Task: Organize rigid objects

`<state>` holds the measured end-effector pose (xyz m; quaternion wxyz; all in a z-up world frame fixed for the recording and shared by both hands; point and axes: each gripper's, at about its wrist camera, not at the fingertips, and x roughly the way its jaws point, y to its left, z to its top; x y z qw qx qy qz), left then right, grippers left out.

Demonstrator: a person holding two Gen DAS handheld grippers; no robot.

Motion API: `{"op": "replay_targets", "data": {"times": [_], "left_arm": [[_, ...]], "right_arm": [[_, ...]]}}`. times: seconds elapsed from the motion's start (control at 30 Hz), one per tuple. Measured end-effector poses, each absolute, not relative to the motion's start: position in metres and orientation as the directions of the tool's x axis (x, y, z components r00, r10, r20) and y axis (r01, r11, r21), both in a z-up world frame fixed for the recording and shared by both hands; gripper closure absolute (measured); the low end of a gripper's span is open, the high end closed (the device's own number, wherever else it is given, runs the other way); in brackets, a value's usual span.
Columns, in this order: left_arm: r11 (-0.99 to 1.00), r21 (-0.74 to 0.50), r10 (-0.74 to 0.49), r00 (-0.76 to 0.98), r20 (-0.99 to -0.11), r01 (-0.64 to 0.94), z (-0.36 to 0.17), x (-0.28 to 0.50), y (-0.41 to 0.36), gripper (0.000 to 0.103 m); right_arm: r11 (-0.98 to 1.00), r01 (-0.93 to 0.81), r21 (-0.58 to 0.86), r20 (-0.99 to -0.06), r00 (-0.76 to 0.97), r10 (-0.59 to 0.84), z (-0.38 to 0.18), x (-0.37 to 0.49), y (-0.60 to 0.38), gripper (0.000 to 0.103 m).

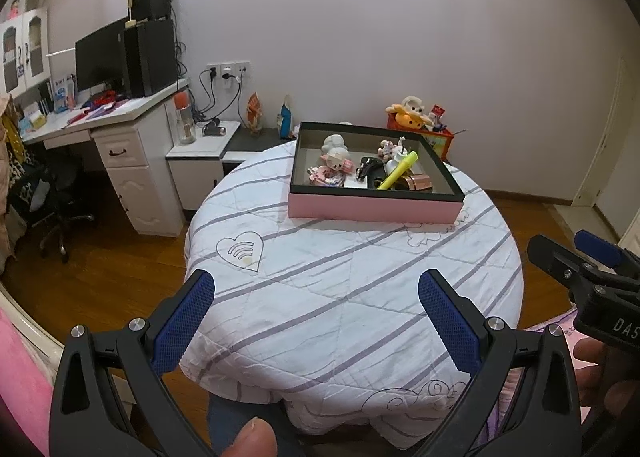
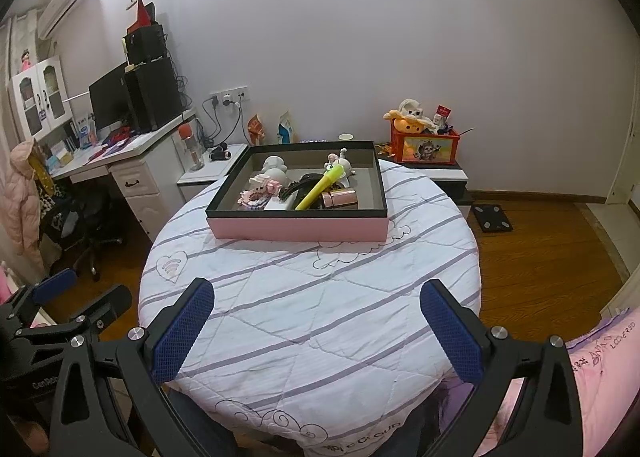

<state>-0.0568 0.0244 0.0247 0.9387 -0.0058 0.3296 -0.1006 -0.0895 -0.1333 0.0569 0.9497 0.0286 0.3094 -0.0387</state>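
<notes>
Pink box (image 2: 298,227) holds toys; left gripper (image 1: 316,321), "CenRob…", and right gripper (image 2: 316,327), "DAS…", gape empty.

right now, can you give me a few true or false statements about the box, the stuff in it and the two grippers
1. Both grippers are open and hold nothing. True: the left gripper and the right gripper have their jaws spread wide over the quilted cover.
2. The pink box sits on the floor. False: it rests on the covered round table, toward the far side.
3. The yellow pen lies inside the box. True: it leans across the other items.
4. The rose-gold cylinder stands on the cover outside the box. False: it lies on its side inside the box.
5. The pink block figure is in the left gripper. False: it is in the box.
</notes>
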Motion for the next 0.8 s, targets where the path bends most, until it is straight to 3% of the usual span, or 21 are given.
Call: {"op": "replay_targets", "data": {"times": [0.33,0.8], "left_arm": [[0.976,-0.116,-0.217,0.758,-0.616,0.185,0.030,-0.055,0.027,0.000],[0.980,-0.063,-0.187,0.771,-0.609,0.188,0.041,-0.055,0.017,0.000]], "right_arm": [[0.995,0.099,0.025,-0.568,0.820,-0.068,0.066,-0.094,-0.134,0.000],[0.993,0.113,0.030,-0.559,0.826,-0.077,0.069,-0.096,-0.136,0.000]]}}
